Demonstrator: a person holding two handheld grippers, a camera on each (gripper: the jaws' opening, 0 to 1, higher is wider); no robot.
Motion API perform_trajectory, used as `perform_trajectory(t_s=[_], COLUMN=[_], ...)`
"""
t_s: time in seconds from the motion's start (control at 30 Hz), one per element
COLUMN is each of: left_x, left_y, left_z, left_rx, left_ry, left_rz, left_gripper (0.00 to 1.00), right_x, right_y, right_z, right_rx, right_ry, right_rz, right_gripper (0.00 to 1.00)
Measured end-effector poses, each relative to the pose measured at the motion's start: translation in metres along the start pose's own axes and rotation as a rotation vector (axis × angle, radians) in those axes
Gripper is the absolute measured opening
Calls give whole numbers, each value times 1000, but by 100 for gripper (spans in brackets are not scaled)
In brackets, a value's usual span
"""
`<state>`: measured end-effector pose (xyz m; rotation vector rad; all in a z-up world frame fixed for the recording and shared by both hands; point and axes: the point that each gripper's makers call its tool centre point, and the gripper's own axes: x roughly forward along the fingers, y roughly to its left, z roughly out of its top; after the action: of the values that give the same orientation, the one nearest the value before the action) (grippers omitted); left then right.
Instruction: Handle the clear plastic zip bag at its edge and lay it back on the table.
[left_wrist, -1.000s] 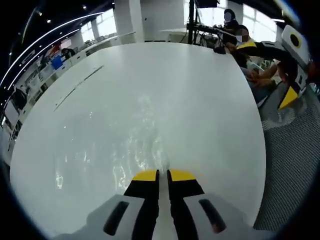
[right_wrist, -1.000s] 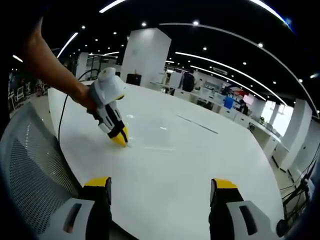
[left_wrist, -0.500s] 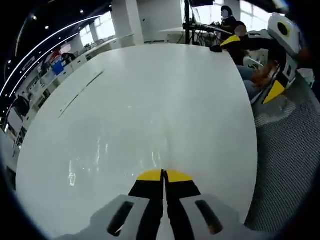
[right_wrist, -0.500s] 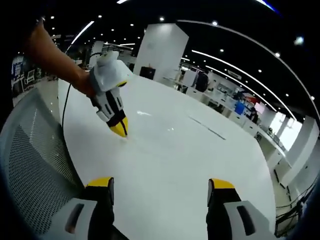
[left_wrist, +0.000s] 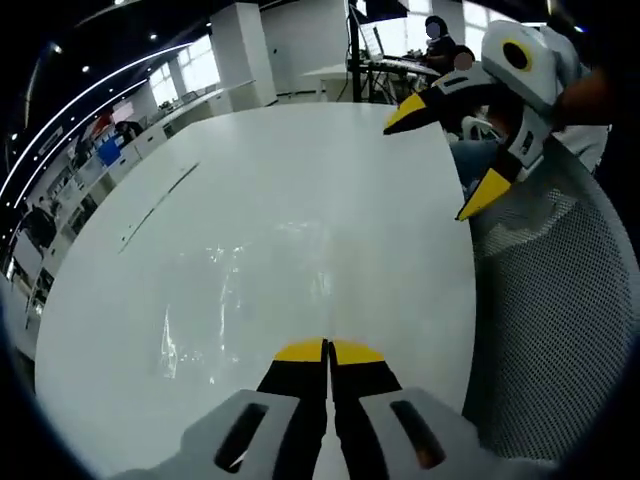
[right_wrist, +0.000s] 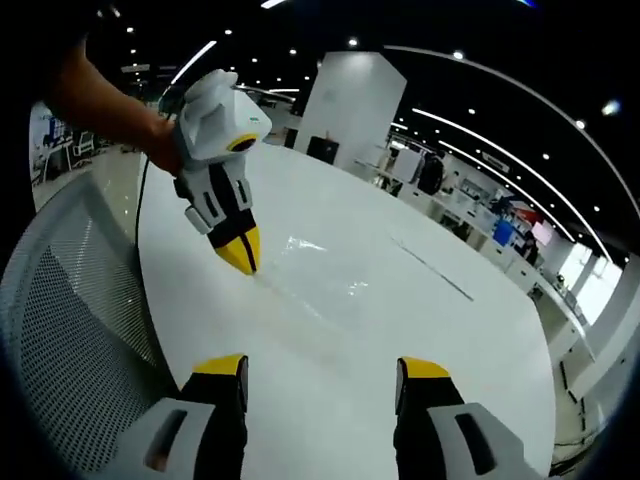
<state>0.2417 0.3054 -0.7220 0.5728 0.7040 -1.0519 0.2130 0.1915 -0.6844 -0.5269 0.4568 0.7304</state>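
On white table (left_wrist: 330, 180): clear bag (right_wrist: 320, 285), spread flat, glinting, one edge pinched in left gripper (right_wrist: 243, 262). Jaws pressed together, yellow tips low at table surface near the close rim. Right gripper (right_wrist: 320, 372) held apart from bag, jaws spread wide, nothing between. Beside table, grey mesh chair back (left_wrist: 550, 330). Far off, person seated at desks (left_wrist: 437, 38).
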Motion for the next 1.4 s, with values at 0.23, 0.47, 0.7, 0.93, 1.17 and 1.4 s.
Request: perform_trajectory(t_s=[0.23,0.47,0.7,0.93,1.17,1.4], left_x=[-15,-31,-37,-44,-45,-45], left_y=[-12,-27,-38,-47,-49,-45], left_z=[0,8,12,21,23,21], left_rx=[23,49,68,49,55,115], left_ry=[7,1,-10,-32,-41,-43], left_rz=[-27,-55,-95,-133,-156,-138], left_gripper=[0,0,0,0,0,0], right_x=[11,17,21,24,24,24], right_y=[9,14,21,27,31,36], right_z=[4,7,10,11,16,17], right_rx=[-53,-87,-112,-152,-190,-229], right_ry=[8,9,10,13,-13,-22], right_rz=[49,79,112,132,147,167], right_gripper=[47,40,30,24,10,0])
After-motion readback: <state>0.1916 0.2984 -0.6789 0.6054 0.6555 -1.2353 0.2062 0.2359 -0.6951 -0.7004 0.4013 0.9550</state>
